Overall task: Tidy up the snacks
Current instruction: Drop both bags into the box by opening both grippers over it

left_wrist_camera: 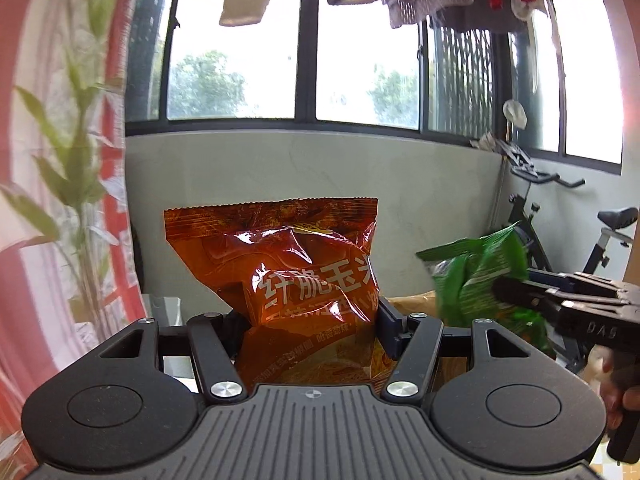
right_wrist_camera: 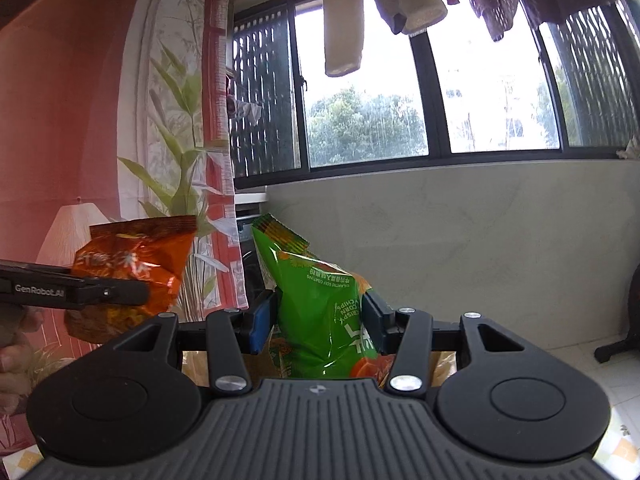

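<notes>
My left gripper (left_wrist_camera: 310, 320) is shut on an orange-red snack bag (left_wrist_camera: 288, 264) with white Chinese lettering and holds it upright in the air. My right gripper (right_wrist_camera: 318, 320) is shut on a green corn chips bag (right_wrist_camera: 320, 304) and holds it up too. In the left wrist view the green bag (left_wrist_camera: 480, 268) and the right gripper (left_wrist_camera: 520, 296) show at the right. In the right wrist view the orange bag (right_wrist_camera: 132, 272) and the left gripper (right_wrist_camera: 120, 292) show at the left.
A grey low wall (left_wrist_camera: 320, 168) under dark-framed windows stands ahead. Laundry (right_wrist_camera: 344, 20) hangs above. A curtain with bamboo print (right_wrist_camera: 184, 140) is at the left. An exercise bike (left_wrist_camera: 560, 220) stands at the right. Something tan (left_wrist_camera: 412, 304) shows below the bags.
</notes>
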`<state>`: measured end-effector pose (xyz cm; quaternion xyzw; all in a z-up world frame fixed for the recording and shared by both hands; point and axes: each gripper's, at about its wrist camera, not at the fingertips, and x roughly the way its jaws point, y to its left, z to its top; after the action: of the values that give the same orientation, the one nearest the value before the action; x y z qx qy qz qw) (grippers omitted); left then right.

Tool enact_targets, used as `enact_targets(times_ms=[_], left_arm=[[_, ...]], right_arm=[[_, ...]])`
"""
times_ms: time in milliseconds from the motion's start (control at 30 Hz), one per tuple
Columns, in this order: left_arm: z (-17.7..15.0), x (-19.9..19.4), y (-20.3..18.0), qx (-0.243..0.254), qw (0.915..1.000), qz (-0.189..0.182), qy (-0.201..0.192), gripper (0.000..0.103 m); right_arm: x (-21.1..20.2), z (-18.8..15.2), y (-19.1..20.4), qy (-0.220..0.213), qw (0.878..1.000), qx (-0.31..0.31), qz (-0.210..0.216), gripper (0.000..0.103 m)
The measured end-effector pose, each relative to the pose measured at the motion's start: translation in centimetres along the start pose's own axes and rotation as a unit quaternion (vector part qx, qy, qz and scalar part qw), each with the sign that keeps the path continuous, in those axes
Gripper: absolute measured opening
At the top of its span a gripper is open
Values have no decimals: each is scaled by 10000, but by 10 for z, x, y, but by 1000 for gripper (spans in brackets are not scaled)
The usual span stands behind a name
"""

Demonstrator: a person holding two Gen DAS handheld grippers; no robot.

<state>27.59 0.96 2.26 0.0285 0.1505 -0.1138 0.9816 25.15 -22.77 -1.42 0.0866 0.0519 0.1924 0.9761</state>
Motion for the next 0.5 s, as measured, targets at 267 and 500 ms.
enact_targets(times_ms=[267, 500], left_arm=[[-5, 66, -4, 114, 9979, -281, 570, 65], [-19, 89, 1, -189, 9958, -288, 844, 79]], right_arm=[[37, -17, -12, 460, 9984, 290, -166, 52], [43, -27, -18, 711, 9965, 266, -360, 58]])
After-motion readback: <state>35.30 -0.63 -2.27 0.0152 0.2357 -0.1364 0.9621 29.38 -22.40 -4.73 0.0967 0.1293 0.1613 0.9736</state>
